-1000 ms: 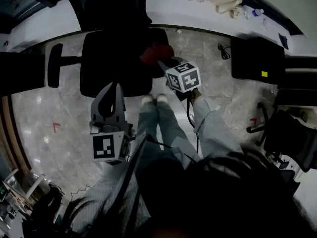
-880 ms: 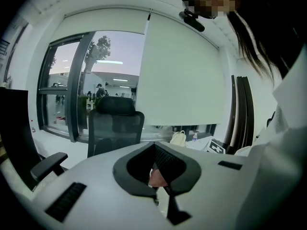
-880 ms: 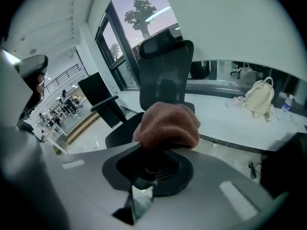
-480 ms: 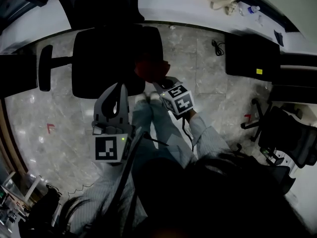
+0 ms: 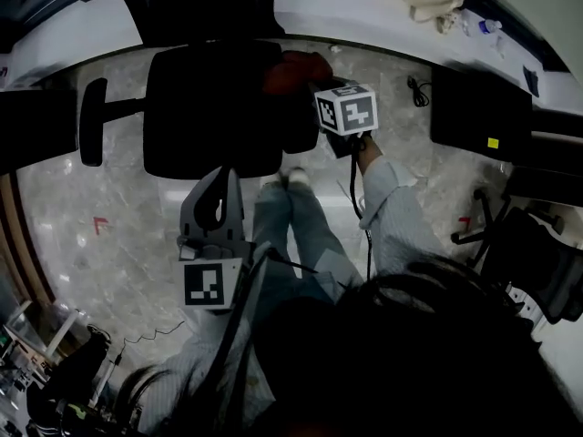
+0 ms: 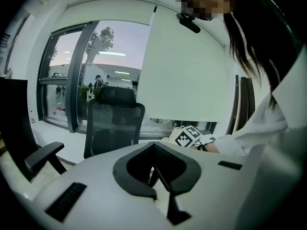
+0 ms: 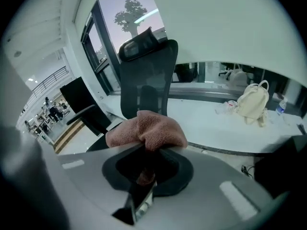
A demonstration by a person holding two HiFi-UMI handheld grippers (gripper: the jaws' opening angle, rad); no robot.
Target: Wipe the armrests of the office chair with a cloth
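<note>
One big black office chair [image 5: 209, 107] stands just ahead of my left gripper [image 5: 219, 176]. That gripper's jaws are pressed together with nothing in them. One armrest [image 5: 91, 121] sticks out far to its left. My right gripper [image 5: 311, 87] is squeezed tight on the reddish cloth [image 5: 296, 69], which bunches up past its tips, by the chair's other side. I think I should press the cloth flat and rub along the whole arm. Only the right gripper view shows the pinch. Only the head view shows the cloth next to the chair.

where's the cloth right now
Head view, upper centre: the cloth is pinched in the right gripper, at the office chair seat's edge on the person's right.
</note>
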